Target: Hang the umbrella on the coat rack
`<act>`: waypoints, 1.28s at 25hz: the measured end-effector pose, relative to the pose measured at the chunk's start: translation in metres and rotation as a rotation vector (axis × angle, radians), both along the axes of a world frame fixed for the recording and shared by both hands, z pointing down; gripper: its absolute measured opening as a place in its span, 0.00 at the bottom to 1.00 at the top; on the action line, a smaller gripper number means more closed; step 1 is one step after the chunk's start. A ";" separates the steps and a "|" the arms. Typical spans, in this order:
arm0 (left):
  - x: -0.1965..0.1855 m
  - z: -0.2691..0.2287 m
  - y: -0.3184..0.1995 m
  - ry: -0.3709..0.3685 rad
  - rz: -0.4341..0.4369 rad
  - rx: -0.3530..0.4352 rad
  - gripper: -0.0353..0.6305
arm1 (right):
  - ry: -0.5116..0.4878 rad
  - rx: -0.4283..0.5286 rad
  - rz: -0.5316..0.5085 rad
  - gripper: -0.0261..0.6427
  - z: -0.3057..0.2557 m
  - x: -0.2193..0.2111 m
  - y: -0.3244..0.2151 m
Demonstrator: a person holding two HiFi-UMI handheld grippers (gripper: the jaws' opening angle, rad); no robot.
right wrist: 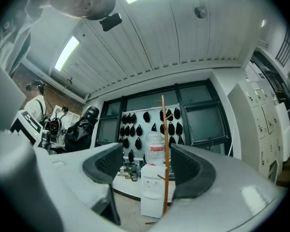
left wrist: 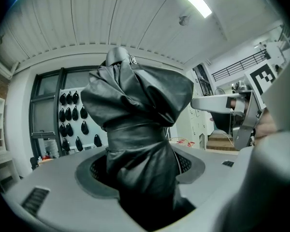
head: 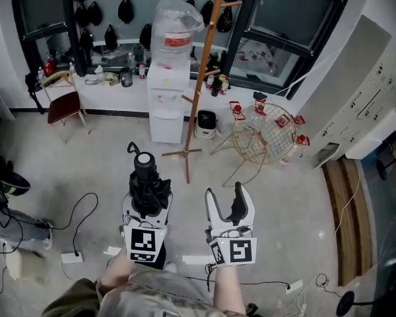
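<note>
My left gripper (head: 146,191) is shut on a folded black umbrella (head: 146,180) that stands upright between its jaws, strap loop at the top. In the left gripper view the umbrella (left wrist: 135,144) fills the gap between the pads. My right gripper (head: 229,200) is open and empty beside it, to the right. The wooden coat rack (head: 201,78) stands ahead on the floor, next to a water dispenser. In the right gripper view the coat rack (right wrist: 165,153) shows through the open jaws, and the umbrella (right wrist: 82,127) appears at the left.
A white water dispenser (head: 169,78) stands left of the rack. A gold wire basket stand (head: 263,137) lies right of it. A red-seated chair (head: 65,104) is at the far left. White lockers (head: 366,98) line the right wall. Cables (head: 79,216) run over the floor.
</note>
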State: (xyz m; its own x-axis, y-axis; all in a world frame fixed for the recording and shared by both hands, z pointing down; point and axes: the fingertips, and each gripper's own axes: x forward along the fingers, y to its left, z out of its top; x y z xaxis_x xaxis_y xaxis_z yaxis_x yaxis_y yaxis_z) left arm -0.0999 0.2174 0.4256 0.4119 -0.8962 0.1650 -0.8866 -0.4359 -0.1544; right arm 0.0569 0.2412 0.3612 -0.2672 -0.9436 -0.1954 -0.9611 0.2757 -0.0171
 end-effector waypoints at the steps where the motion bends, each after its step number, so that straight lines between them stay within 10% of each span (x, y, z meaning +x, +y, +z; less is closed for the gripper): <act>1: 0.001 0.000 -0.009 0.000 0.006 -0.002 0.50 | -0.005 0.000 0.007 0.49 -0.001 0.001 -0.008; 32: 0.028 0.011 -0.259 -0.020 0.201 -0.042 0.50 | 0.000 -0.064 0.000 0.49 0.000 -0.005 -0.245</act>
State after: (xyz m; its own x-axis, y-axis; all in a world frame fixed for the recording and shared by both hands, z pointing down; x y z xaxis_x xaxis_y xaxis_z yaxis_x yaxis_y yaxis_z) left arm -0.0724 -0.0413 0.4367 0.5782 -0.7882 0.2106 -0.7779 -0.6105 -0.1490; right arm 0.0514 -0.0035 0.3616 -0.2675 -0.9541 -0.1345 -0.9610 0.2743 -0.0349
